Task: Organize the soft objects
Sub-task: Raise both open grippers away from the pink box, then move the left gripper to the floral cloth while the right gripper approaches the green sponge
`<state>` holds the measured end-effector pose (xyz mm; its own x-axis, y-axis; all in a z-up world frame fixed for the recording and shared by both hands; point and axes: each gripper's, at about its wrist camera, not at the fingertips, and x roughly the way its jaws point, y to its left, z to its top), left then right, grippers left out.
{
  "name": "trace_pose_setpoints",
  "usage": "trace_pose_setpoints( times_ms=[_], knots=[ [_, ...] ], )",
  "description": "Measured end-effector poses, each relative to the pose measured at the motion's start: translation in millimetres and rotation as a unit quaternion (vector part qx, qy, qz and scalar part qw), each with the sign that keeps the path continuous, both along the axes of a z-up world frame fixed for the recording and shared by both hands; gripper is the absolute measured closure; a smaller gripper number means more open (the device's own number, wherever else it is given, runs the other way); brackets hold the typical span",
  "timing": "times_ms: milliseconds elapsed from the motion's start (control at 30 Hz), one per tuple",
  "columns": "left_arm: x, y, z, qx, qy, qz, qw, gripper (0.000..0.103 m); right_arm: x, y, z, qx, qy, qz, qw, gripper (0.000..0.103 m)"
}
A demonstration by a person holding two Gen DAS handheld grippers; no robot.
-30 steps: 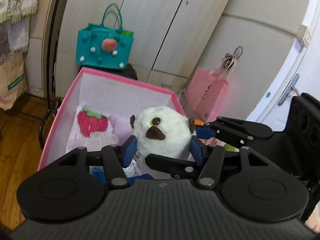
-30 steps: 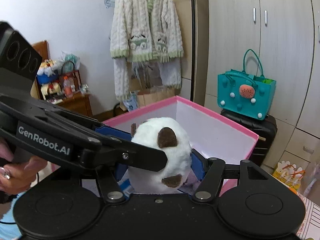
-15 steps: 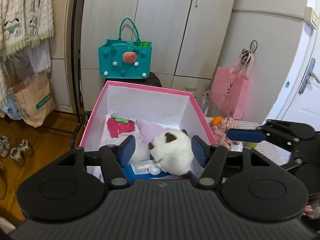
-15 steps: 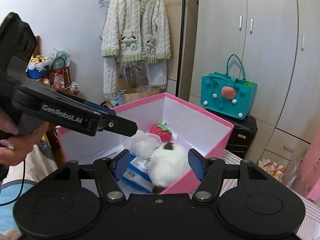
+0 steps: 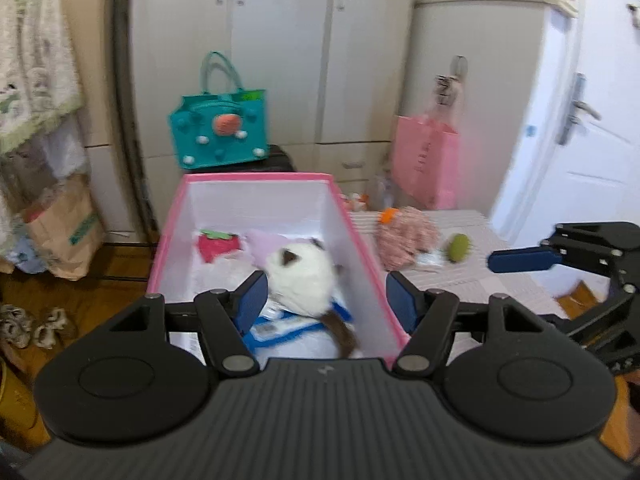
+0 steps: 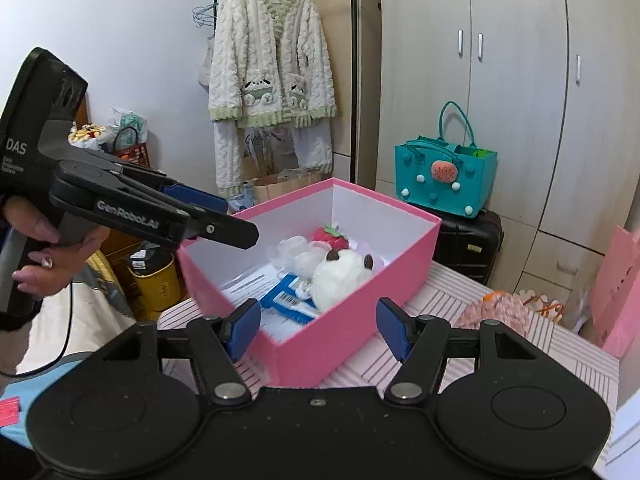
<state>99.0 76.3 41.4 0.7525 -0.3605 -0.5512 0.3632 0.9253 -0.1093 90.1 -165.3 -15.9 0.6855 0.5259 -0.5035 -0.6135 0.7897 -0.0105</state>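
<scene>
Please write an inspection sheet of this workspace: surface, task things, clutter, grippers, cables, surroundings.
Surface: striped cloth.
Job's things: white plush and strawberry toy lie in the pink box; pink frilly toy and green ball lie outside.
Clutter: blue packet in the box.
Grippers: left gripper empty, jaws just opening; right gripper open, empty.
Cables: black cable below the hand.
Surroundings: teal bag, cardigan, wardrobe.
</scene>
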Motion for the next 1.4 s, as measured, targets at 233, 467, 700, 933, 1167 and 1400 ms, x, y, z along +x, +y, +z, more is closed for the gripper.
trace_pose_setpoints(
  times_ms=[233, 467, 700, 933, 1167, 1400],
  knots=[
    [-27.9, -17.4, 8.9, 0.008, 0.015, -0.054, 0.9984, 0.036, -41.4, -23.7, 9.4, 0.012, -0.016, -0.002, 1.000, 0.034],
    [-51.0, -42.7, 5.2, 0.030, 0.026, -0.106, 0.9936, 0.035, -71.1, -54.2, 13.5, 0.014, -0.028, -0.021, 0.999, 0.034],
    [-64.3, -66.5, -10.8, 0.051, 0.044, -0.146, 0.9869, 0.033, -77.9, -80.5, -7.0, 0.013, -0.004, -0.040, 0.999, 0.034],
    [-64.7, -91.2, -23.8, 0.063, 0.038, -0.170, 0.9828, 0.032, -65.0, -111.2, -31.5, 0.004, 0.031, -0.072, 0.997, 0.034],
    [-38.8, -127.3, -47.7, 0.080, 0.002, -0.163, 0.9834, 0.032, -30.2, -148.1, -64.1, 0.035, 0.052, -0.109, 0.992, 0.034],
    [3.8, -154.7, -71.1, 0.054, -0.008, -0.120, 0.9912, 0.032, 15.7, -169.4, -96.7, 0.037, 0.043, -0.143, 0.988, 0.033]
  ],
)
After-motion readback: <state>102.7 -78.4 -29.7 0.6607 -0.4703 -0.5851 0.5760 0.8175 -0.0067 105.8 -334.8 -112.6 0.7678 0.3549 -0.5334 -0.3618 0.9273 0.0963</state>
